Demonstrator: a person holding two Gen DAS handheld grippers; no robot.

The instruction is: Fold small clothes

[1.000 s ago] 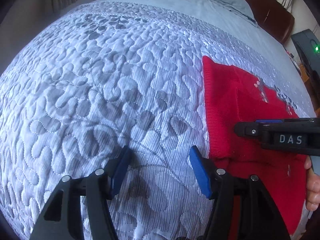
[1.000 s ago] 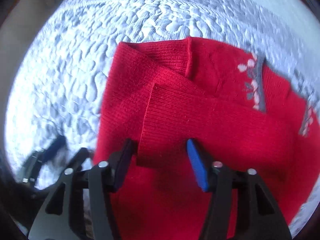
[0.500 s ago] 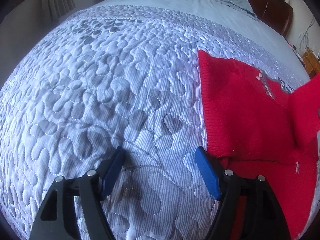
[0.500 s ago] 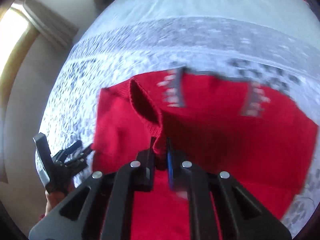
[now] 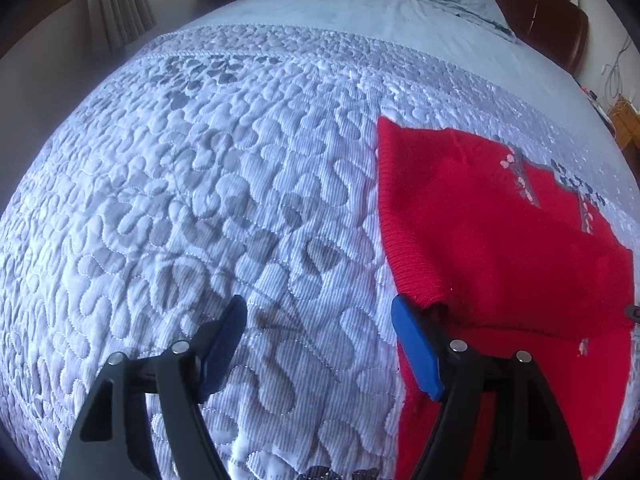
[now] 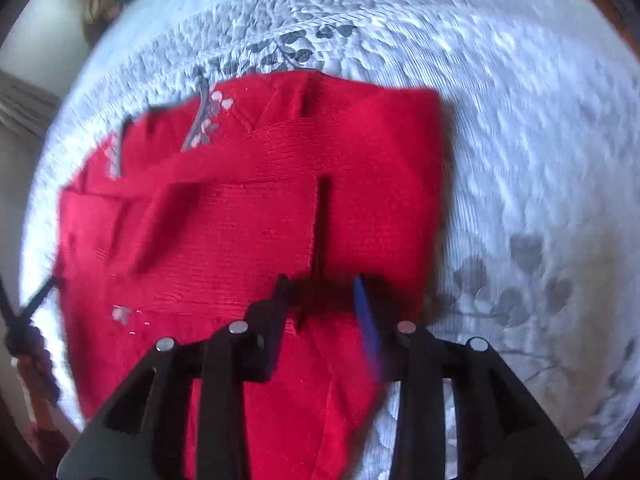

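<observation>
A small red knit sweater (image 5: 500, 240) lies on the quilted bedspread (image 5: 200, 200), with one sleeve (image 6: 240, 220) folded flat across its body. My right gripper (image 6: 320, 284) hovers over the sweater just behind the sleeve's cuff end. Its jaws are opening, and the pads press on nothing; only flat cloth lies below the gap. My left gripper (image 5: 318, 308) stands open over bare quilt, its right finger (image 5: 412, 340) close beside the sweater's ribbed hem. The sweater's right side runs out of the left wrist view.
The light blue sheet and pillow (image 5: 420, 4) lie at the bed's far end, before a brown headboard (image 5: 552, 20). A curtain (image 5: 116, 4) hangs beyond the bed's left edge. The right wrist view is blurred by motion.
My right gripper shut on the sleeve, carried it across the sweater's body and let it go; the sleeve now lies flat. My left gripper opened a little wider and shifted slightly.
</observation>
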